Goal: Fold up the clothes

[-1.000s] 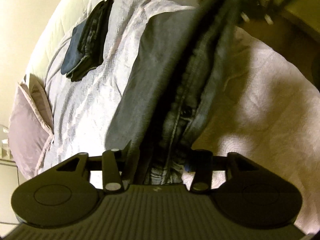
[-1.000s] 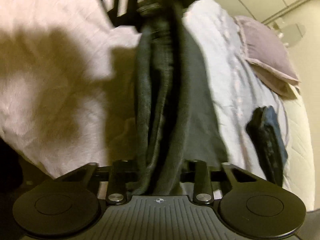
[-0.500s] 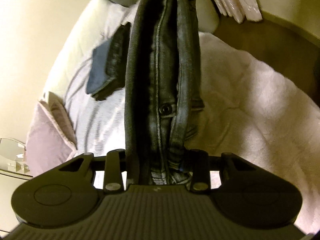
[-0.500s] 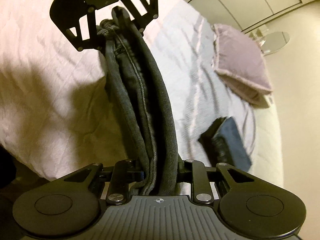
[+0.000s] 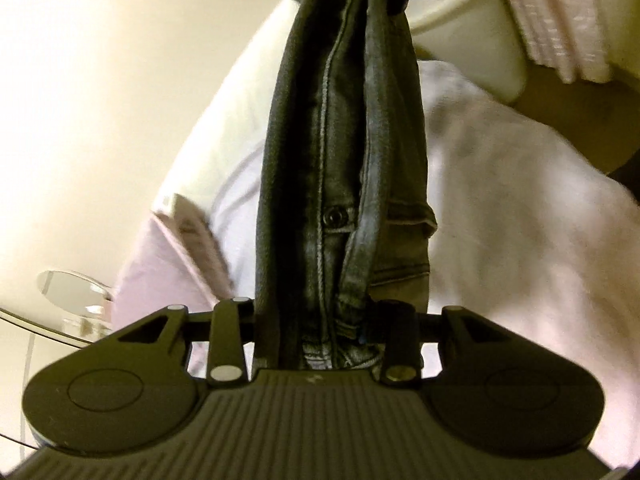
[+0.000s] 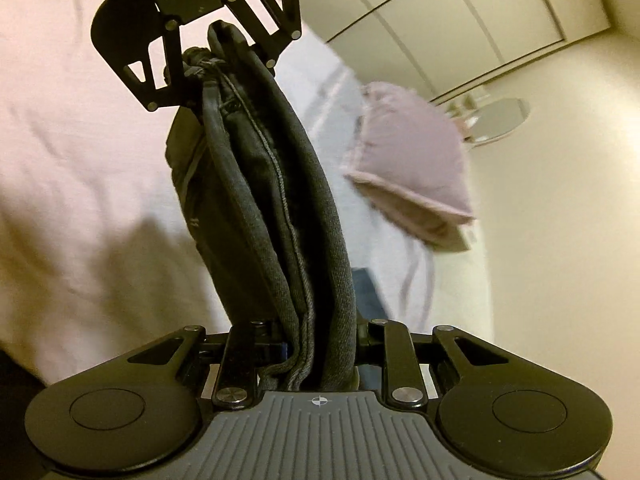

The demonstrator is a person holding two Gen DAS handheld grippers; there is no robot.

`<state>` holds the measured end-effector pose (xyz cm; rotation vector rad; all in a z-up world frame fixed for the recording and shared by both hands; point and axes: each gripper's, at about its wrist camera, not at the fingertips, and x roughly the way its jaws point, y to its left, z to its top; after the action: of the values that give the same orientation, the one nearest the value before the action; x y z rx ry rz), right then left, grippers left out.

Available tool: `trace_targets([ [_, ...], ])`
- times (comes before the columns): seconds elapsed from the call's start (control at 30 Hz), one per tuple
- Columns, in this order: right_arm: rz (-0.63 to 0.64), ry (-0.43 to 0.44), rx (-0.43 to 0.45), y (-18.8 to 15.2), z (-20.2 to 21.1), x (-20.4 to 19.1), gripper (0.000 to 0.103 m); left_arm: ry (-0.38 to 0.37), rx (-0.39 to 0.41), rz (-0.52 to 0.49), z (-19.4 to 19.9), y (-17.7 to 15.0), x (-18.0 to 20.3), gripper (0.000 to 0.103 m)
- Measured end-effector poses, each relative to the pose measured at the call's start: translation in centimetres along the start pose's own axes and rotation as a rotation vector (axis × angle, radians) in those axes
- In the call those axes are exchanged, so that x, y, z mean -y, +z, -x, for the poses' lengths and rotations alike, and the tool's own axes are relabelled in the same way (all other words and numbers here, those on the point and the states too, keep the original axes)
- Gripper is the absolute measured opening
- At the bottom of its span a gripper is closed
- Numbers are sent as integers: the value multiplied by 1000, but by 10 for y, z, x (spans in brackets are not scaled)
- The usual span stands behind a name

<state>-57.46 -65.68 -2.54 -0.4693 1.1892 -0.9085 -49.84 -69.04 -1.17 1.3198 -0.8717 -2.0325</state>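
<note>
The dark grey jeans point(image 5: 344, 168) hang stretched in the air between my two grippers, bunched into a thick band above the bed point(image 5: 520, 208). My left gripper point(image 5: 320, 320) has its fingers clenched on one end of the jeans; my right gripper point(image 6: 316, 340) grasps the other end. A mauve pillow point(image 6: 412, 164) lies far right on the bed, near a round glass table point(image 6: 500, 120).

Warm, yellowish indoor light fills both views, bright on the wall point(image 5: 100, 100) and nearly washing out the bed point(image 6: 60, 140). The jeans point(image 5: 344, 140) stay dark, their folds hard to read. A soft shadow point(image 6: 132, 264) lies on the bed. Edges bend and blur; the pillow point(image 6: 412, 168) looks smeared, perhaps by motion.
</note>
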Motion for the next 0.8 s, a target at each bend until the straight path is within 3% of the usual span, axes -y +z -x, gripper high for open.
trace_targets([
  [0.13, 21, -57, 70, -53, -50, 75, 24, 91, -20, -17, -69, 53, -43, 33],
  [0.27, 53, -87, 131, -109, -122, 159, 24, 158, -90, 2, -160, 111, -84, 34],
  [0.4, 77, -89, 141, -164, -204, 186, 24, 228, -163, 53, -254, 152, -101, 34],
  [0.47, 88, -88, 142, -192, -246, 194, 25, 214, -194, 76, -301, 164, -86, 35],
  [0.53, 99, -87, 144, -220, -287, 202, 26, 137, -225, 73, -350, 170, -53, 37],
  [0.6, 116, -1, 67, -249, -333, 185, 28, 34, -237, 49, -388, 171, -15, 43],
  [0.67, 110, 56, 35, -265, -345, 170, 34, -41, -256, 43, -406, 171, 14, 55],
  [0.8, 85, 112, 29, -291, -349, 146, 40, 33, -216, 29, -391, 162, 32, 58],
])
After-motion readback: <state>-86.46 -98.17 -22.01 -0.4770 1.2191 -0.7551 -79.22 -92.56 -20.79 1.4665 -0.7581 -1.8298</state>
